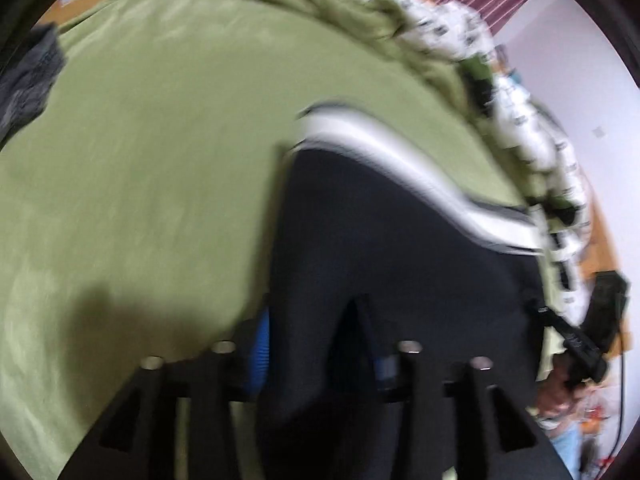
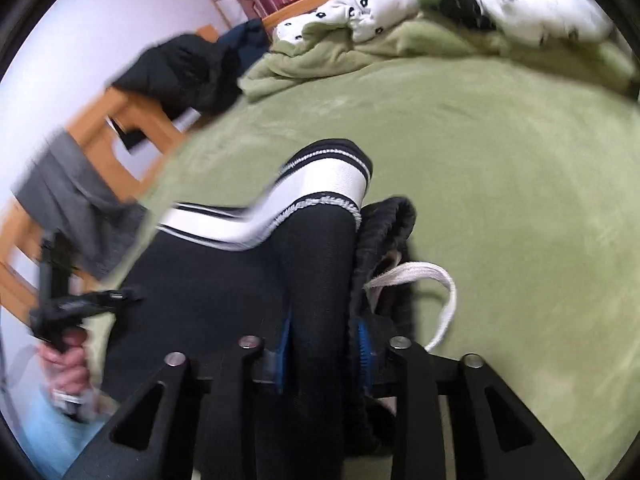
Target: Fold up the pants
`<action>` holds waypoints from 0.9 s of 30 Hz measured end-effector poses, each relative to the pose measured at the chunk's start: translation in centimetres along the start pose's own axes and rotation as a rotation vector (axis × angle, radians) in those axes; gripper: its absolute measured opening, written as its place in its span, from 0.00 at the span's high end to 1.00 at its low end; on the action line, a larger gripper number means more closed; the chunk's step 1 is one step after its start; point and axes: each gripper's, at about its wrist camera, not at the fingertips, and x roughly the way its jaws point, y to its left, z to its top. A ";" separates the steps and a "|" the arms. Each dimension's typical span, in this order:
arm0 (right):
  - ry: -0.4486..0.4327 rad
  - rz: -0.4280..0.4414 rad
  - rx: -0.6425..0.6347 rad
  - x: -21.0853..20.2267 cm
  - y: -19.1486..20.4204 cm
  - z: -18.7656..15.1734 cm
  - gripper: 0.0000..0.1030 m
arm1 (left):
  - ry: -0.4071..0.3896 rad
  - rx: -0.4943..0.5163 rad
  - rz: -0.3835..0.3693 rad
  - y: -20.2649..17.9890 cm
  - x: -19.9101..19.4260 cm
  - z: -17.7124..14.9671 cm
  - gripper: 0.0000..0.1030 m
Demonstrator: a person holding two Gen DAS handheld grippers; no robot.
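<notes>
On the green bed (image 2: 500, 184) the black pants (image 2: 224, 280) hang between the two grippers, their long axis going roughly from one gripper to the other, with the white side stripe (image 2: 320, 184) turned upward. The right gripper (image 2: 324, 344) has its jaws pinching the waistband near the white drawstring (image 2: 432, 280). The left gripper (image 1: 320, 356) has its jaws pinching the dark fabric. Both point forward over the bed. Blur hides details.
</notes>
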 end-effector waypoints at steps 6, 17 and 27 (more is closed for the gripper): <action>-0.050 -0.074 0.052 -2.2 -1.7 -1.6 0.35 | -0.006 0.041 0.009 -0.3 -1.6 -0.8 0.50; -0.129 -0.134 -0.017 0.1 0.2 3.9 0.84 | -0.174 0.084 0.025 -4.3 -4.0 2.5 0.47; -0.084 -0.147 0.073 1.3 -4.0 3.7 0.82 | -0.172 0.114 -0.049 -4.8 -3.2 1.5 0.47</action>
